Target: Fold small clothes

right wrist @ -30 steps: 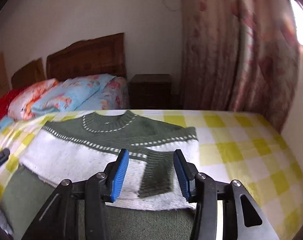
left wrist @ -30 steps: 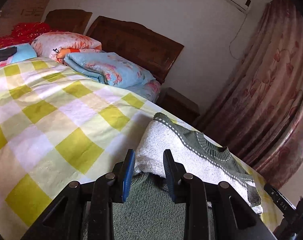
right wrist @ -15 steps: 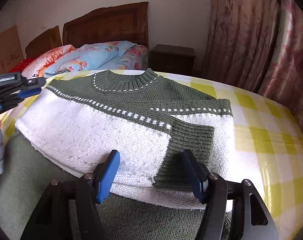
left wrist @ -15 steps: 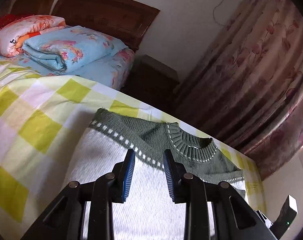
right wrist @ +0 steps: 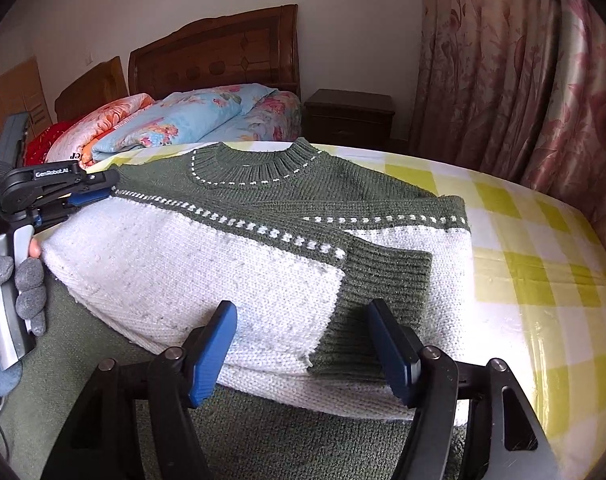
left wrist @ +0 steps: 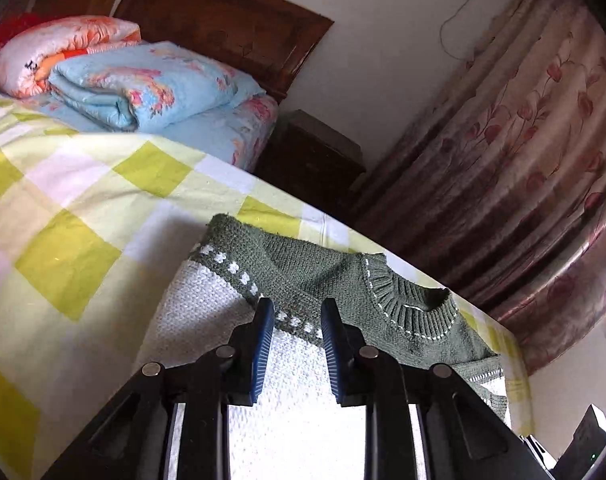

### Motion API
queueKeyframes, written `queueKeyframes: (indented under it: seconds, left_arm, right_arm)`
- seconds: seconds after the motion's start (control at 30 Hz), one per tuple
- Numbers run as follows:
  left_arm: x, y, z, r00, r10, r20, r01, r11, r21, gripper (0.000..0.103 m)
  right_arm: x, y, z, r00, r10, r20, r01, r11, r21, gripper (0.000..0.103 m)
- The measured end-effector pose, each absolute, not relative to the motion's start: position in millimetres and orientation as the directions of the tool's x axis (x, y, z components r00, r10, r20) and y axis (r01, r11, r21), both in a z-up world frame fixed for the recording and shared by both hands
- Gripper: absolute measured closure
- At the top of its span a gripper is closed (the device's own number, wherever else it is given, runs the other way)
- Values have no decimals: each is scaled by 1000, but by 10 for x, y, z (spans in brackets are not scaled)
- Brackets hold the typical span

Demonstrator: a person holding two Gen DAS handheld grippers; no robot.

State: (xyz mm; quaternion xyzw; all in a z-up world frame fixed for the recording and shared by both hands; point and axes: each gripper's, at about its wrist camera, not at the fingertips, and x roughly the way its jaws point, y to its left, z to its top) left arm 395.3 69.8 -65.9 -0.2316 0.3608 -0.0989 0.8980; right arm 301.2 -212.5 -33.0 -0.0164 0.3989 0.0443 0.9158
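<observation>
The green-and-white knitted sweater (right wrist: 231,256) lies flat on the yellow-checked bed (right wrist: 543,264), sleeves crossed over its chest. Both tools have moved from the near hem toward the collar; left gripper (left wrist: 293,320) jaws narrow and empty, right gripper (right wrist: 303,344) jaws wide, so the next fold seems near.

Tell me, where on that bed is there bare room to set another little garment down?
Bare checked sheet lies right of the sweater, toward the curtain. Another bare stretch runs between the sweater and the folded quilts. Around the sweater's near edge it is crowded: the left hand-held gripper and right hand-held gripper hover there.
</observation>
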Motion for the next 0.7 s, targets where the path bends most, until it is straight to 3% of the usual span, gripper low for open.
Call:
queueKeyframes:
  seconds: [0.1, 0.27, 0.4, 0.63, 0.7]
  left_arm:
    - [3583, 507, -404, 737, -399, -546, 118, 871, -476, 78]
    - [3432, -1, -678, 609, -398, -686, 242, 917, -317, 77]
    - [3454, 153, -740, 597, -434, -674, 209, 896, -392, 78]
    - [2962, -85, -664, 657, -280, -700, 246, 957, -152, 77]
    - [2985, -81, -664, 653, -274, -707, 240, 959, -150, 76]
  right_arm:
    - [3009, -2122, -327, 678, 71, -732, -95, 995, 9, 0]
    - [3011, -2130, -326, 679, 72, -731, -95, 995, 10, 0]
    - [3003, -2138, -319, 680, 79, -729, -96, 995, 18, 0]
    - [3005, -2137, -320, 679, 77, -730, -97, 995, 15, 0]
    - [3004, -2129, -318, 679, 74, -730, -97, 995, 10, 0]
